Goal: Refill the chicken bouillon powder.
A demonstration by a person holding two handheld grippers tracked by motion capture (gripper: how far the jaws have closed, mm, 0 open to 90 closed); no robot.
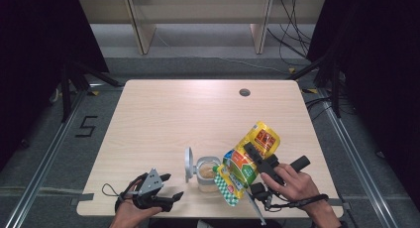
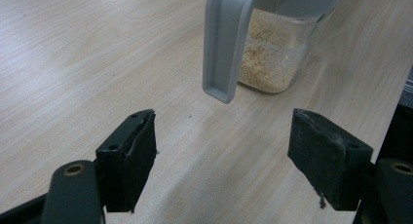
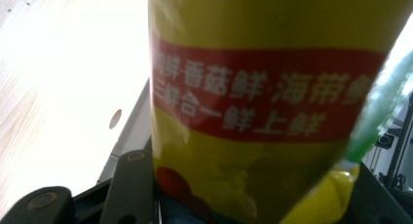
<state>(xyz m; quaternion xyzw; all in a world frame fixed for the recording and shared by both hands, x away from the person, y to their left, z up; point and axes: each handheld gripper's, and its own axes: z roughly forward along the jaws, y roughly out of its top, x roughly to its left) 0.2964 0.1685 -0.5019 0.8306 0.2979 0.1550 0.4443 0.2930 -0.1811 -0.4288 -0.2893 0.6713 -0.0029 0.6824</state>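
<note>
Two things matter for a clean pour: the right gripper (image 1: 258, 161), fingers clenched on the tilted yellow bag (image 1: 247, 161), should keep its low corner, seemingly open, over the open jar (image 1: 207, 174) near the worktop's (image 1: 173, 119) near edge, while the left gripper (image 1: 168, 188), fingers released, steadies it.

The yellow seasoning bag (image 3: 263, 97) runs off the top and bottom of the right gripper view, its white lettering on the red band blurred; the right gripper's (image 1: 257, 161) jaws are largely hidden behind it at lower centre. In the high view, the bag's lower end covers the right side of the clear container (image 1: 207, 174), and its printed label is too small to read. In the left gripper view, the container and its grey lid (image 2: 226, 44) are cut off by the top edge. The person's forearms are cut by the high view's bottom edge.
</note>
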